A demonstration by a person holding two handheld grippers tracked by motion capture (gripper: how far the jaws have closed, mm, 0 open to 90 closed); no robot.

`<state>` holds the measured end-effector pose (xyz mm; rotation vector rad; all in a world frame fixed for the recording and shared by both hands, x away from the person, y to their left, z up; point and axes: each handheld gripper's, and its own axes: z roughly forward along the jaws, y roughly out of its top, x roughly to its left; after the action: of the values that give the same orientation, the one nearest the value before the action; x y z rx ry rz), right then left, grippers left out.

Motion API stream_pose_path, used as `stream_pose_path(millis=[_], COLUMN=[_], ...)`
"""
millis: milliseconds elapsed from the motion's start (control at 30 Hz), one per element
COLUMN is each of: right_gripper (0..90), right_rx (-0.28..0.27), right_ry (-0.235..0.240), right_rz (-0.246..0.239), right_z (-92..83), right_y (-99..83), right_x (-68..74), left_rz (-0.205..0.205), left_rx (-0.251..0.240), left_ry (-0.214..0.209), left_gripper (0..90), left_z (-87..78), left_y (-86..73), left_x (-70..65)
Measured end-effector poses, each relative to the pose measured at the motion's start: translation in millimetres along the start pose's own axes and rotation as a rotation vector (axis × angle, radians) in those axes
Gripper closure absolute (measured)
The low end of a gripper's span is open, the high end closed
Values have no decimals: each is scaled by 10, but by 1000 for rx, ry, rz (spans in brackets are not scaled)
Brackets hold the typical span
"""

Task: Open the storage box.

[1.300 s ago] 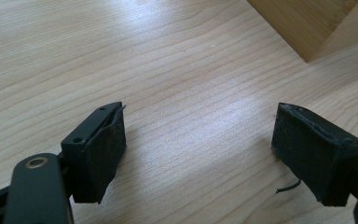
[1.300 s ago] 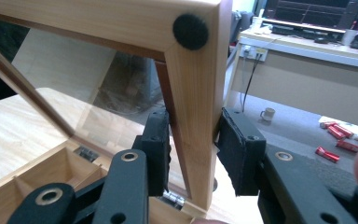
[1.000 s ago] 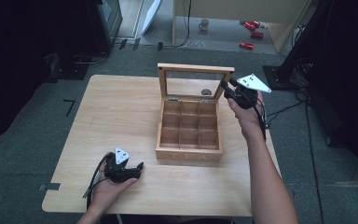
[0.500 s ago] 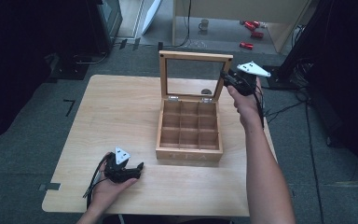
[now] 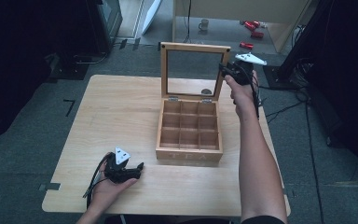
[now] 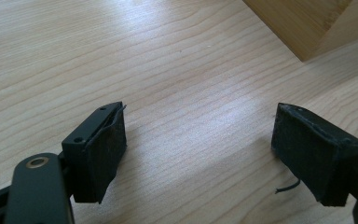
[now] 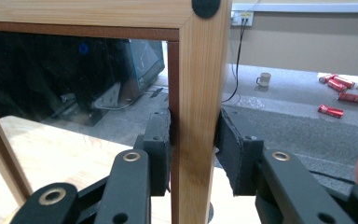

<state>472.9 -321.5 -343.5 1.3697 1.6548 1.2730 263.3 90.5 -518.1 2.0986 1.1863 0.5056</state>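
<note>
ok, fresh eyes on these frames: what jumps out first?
The wooden tea box at mid-table, its glass-paned lid standing upright and its nine compartments looking empty. Next, the right gripper, jaws clamped on the lid's right frame edge, seen close up in the right gripper view. The left gripper rests near the table's front edge, jaws open on nothing.

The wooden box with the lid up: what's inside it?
The box holds a grid of nine wooden compartments, and those that show look empty. The front row's floors are partly hidden behind the front wall.
</note>
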Motion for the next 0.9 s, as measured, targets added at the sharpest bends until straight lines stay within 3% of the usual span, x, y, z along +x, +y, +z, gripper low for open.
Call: stream_pose_path(millis=[433, 800, 900], right_gripper=[672, 664, 572], right_rx=[16, 21, 24], right_ry=[-73, -62, -31], right_rz=[53, 72, 84], right_z=[235, 240, 215], right_y=[35, 40, 46], right_x=[8, -6, -20], left_rz=[-1, 0, 1], left_rx=[-2, -1, -1], left_ry=[-2, 0, -1], left_gripper=[184, 184, 184], left_z=[0, 0, 0], left_y=[-1, 0, 0], left_x=[1, -1, -1])
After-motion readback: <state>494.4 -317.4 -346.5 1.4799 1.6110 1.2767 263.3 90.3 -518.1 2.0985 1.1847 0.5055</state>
